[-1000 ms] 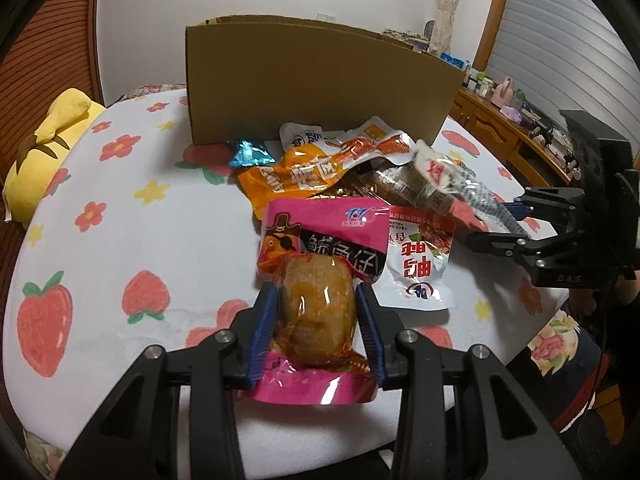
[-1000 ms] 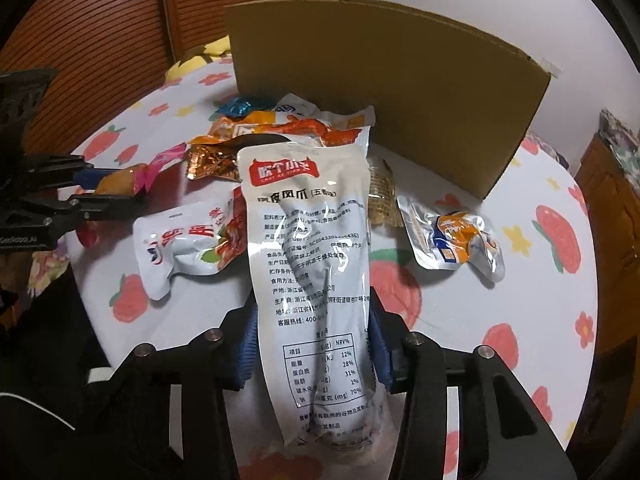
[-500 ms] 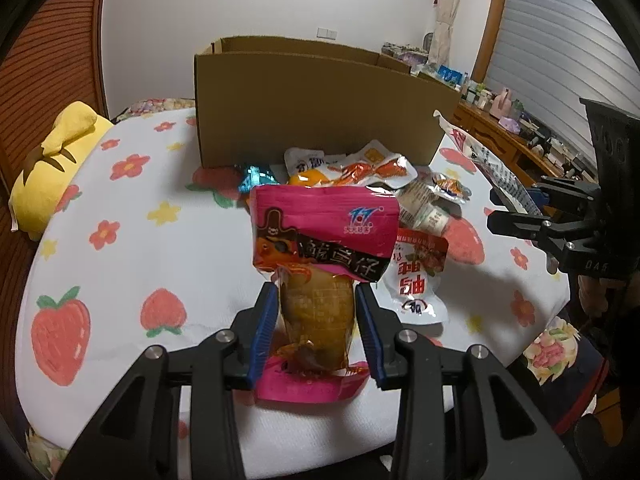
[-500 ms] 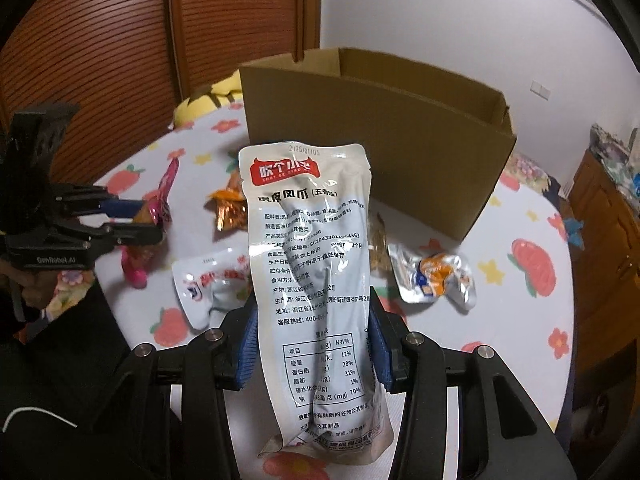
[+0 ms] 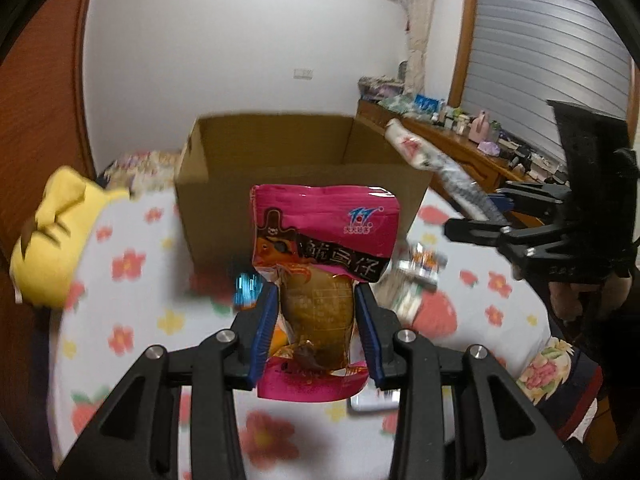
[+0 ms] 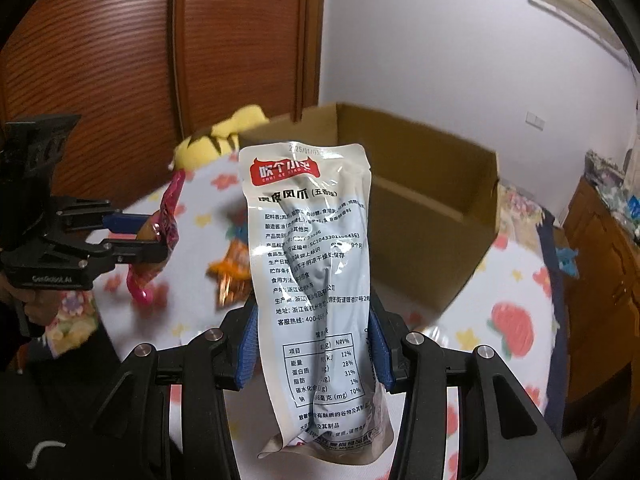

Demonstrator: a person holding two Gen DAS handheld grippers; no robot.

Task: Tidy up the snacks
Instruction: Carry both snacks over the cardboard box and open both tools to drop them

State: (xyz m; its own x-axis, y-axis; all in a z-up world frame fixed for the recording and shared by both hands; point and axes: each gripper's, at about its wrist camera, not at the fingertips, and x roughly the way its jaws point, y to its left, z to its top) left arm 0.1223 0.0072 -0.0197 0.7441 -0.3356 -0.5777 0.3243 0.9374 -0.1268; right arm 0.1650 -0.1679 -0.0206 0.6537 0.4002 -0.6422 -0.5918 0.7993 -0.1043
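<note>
While both grippers hang above the table, each one has a snack packet clamped between its blue pads. The left gripper (image 5: 316,330) has its jaws pinched in on the pink packet (image 5: 324,240), squeezing the clear lower window where a brown piece of food shows through; the packet stands upright, its printed pink top rising in front of the cardboard box (image 5: 280,152). From the right wrist camera the same pink packet (image 6: 168,216) is seen edge-on, well to the left of the box and off the tablecloth.

Over on the other side, the right gripper (image 6: 312,344) has its jaws closed against the edges of the long silver-grey packet (image 6: 312,264), back label facing the camera, red logo at the top. That packet stands nearly upright, its top edge overlapping the near left wall of the cardboard box (image 6: 436,184). In the left wrist view the silver-grey packet (image 5: 436,164) slants just beside the box's right-hand corner, with the right gripper (image 5: 500,220) behind it.

The box sits open on the strawberry-and-flower tablecloth (image 5: 132,280). Loose snacks lie in front of the box: an orange packet (image 6: 236,268), a small blue wrapper (image 5: 246,288), both blurred. A yellow plush toy (image 5: 60,236) rests left of the box.
</note>
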